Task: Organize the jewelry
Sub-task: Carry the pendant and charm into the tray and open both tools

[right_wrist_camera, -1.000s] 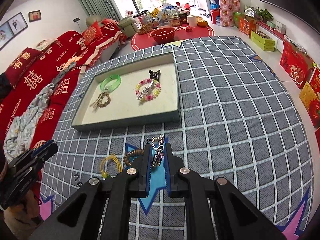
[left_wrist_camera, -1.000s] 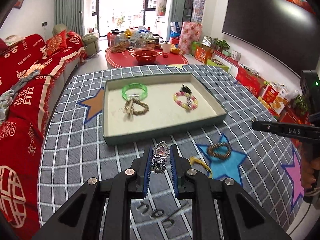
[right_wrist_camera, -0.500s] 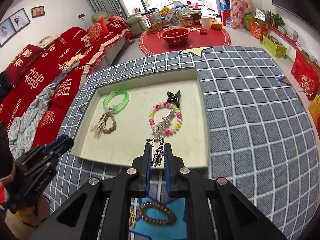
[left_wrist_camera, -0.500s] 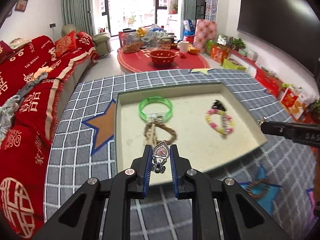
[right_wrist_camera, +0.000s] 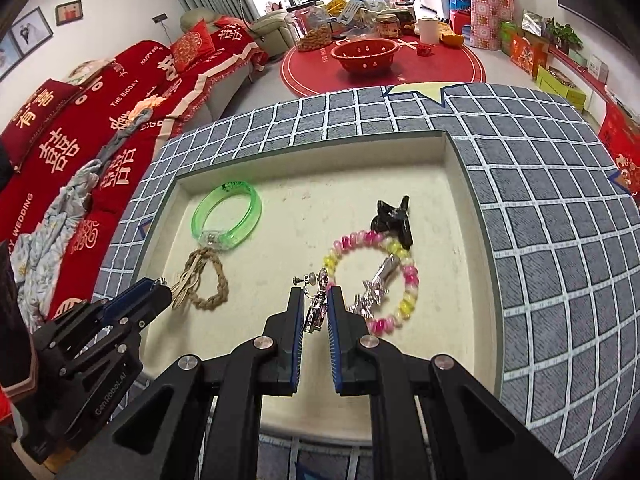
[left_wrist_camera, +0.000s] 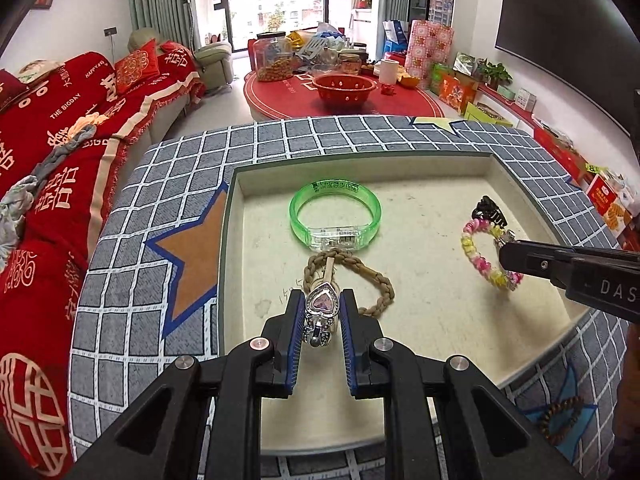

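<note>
With a green bangle (left_wrist_camera: 335, 216), braided cord bracelet (left_wrist_camera: 352, 280) and pink-yellow bead bracelet (right_wrist_camera: 376, 280) already in the tray (left_wrist_camera: 360, 162), the left claw (left_wrist_camera: 320, 312) pinches a heart-faced watch (left_wrist_camera: 320, 308) and the right claw (right_wrist_camera: 316, 308) a silver earring (right_wrist_camera: 316, 300) above it, both unreleased, while a brown bead bracelet (left_wrist_camera: 560, 416) waits on the counter (left_wrist_camera: 120, 280).

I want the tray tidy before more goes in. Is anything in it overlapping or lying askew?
Yes. In the tray, a silver clip lies across the pink-and-yellow bead bracelet, and a black claw clip touches its far edge. The braided bracelet butts against the green bangle.
</note>
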Motion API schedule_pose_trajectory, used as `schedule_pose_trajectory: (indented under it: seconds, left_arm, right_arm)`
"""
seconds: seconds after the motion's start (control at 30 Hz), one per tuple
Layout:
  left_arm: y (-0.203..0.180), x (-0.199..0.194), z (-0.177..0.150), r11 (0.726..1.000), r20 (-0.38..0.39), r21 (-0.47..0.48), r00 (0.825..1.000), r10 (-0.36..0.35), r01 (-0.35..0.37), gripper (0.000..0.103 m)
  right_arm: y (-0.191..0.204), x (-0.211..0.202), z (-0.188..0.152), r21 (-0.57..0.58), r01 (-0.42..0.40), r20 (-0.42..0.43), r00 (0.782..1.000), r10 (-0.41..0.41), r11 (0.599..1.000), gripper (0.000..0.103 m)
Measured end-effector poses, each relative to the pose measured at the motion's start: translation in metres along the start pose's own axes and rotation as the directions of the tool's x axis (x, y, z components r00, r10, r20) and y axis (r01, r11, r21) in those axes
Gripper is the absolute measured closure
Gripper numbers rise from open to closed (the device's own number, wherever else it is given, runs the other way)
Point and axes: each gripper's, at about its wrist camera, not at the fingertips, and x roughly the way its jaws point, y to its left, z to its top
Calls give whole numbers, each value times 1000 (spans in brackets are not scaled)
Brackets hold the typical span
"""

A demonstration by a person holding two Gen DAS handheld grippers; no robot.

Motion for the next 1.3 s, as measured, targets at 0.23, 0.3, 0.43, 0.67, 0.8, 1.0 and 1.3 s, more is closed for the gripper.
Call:
schedule_pose_trajectory:
  seconds: [0.23,0.3,0.43,0.67,0.8,1.0,1.3]
  left_arm:
    - [-8,9,-2,1000,-10,20,1000,17,-17,72]
    - [-10,11,-3,999,-18,26,1000,19,-19,72]
    - [-13,14,-6,999,-28,28,999,21,-21,72]
    - [-19,13,-7,997,-22,51,998,51,-50,72]
    - [-21,12,-7,998,-28,42,999,44,-43,72]
    - [-22,4,-5,997,-9,45,998,59,-59,72]
    - [-24,-12,0,997,23,46,998,64,-65,71]
  right_arm:
    - [1,20,-2,-28,46,-27,999,-47,999,91]
    - [2,20,-3,-37,59,-16,998,-59,998,90]
    - [3,20,-3,-35,57,-18,998,-58,998,90]
    - [-2,19,-2,-4,24,-23,999,-24,1000,70]
    - [-1,12,-2,4,8,-5,1000,-8,1000,54]
    - [-2,-6,-3,22,-22,22,1000,21,1000,54]
    - [-12,-31,-12,58,-30,49,998,27,998,51]
